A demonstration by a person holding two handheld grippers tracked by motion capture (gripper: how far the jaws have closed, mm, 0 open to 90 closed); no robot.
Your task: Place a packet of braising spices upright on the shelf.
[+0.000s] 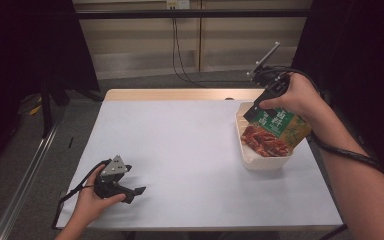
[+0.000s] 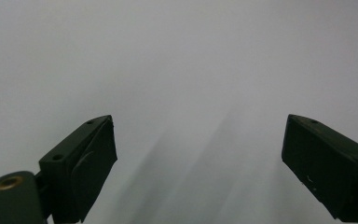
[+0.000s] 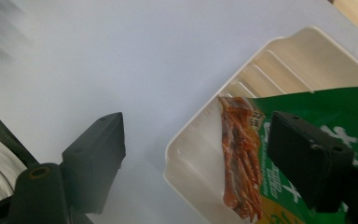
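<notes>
A green snack packet (image 1: 280, 131) with a picture of reddish strips lies tilted in a cream plastic tray (image 1: 260, 162) at the table's right side. My right gripper (image 1: 254, 111) hovers at the packet's upper left corner, pointing down, held from the far right. In the right gripper view the jaws of my right gripper (image 3: 196, 121) stand wide apart. One jaw sits in front of the packet (image 3: 317, 100), the other over bare table, and nothing is pinched between them. My left gripper (image 1: 136, 193) rests at the front left, open, and it (image 2: 198, 140) faces bare tabletop.
The white table (image 1: 180, 145) has a wooden strip along its far edge. The tray (image 3: 303, 51) has a ribbed floor and stands near the right edge. Dark curtains flank the table, and a cable hangs down the back wall.
</notes>
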